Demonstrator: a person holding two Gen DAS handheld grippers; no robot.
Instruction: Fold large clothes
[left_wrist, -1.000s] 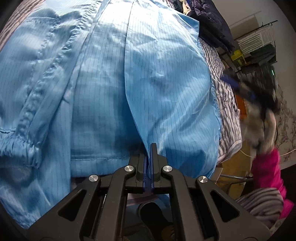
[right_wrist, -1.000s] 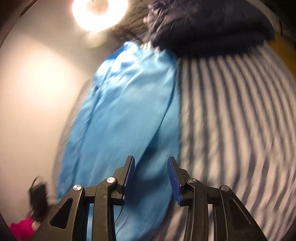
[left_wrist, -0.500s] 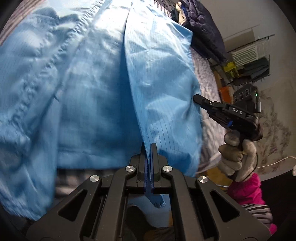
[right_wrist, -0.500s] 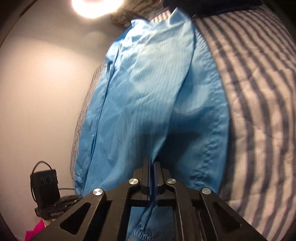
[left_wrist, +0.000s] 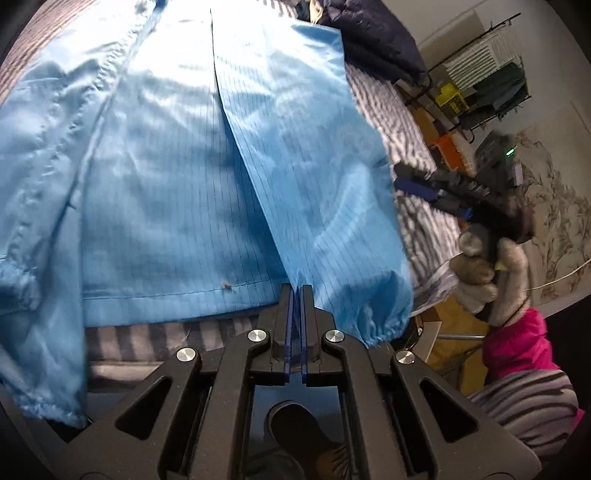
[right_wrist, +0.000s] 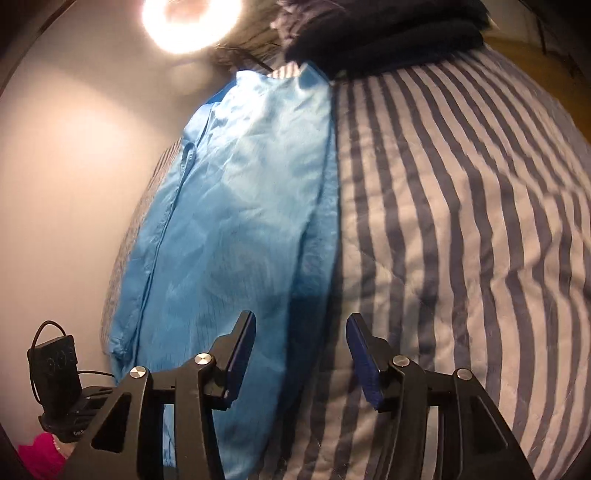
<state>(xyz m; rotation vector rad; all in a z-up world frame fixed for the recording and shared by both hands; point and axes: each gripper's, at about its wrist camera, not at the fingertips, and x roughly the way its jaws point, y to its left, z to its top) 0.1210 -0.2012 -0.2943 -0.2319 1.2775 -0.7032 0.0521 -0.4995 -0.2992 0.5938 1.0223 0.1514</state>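
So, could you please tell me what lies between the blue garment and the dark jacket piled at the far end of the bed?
Nothing: in the right wrist view the blue garment reaches right up to the dark jacket.

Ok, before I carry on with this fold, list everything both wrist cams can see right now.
blue garment: one, light blue with fine dark lines, spread on the bed, its near edge pinched in the left gripper
striped bedcover: one, pale with dark stripes, under and beside the garment
dark bedding pile: one heap, navy, at the far end of the bed
clothes rack: one, dark frame with hung items, far right of the room
ceiling light: one, bright white, top of the right wrist view
left gripper: black with blue pads, shut on the garment
right gripper: black with blue pads, jaws opening, nothing pinched
gloved hand: one, grey glove, pink sleeve, holding the right gripper
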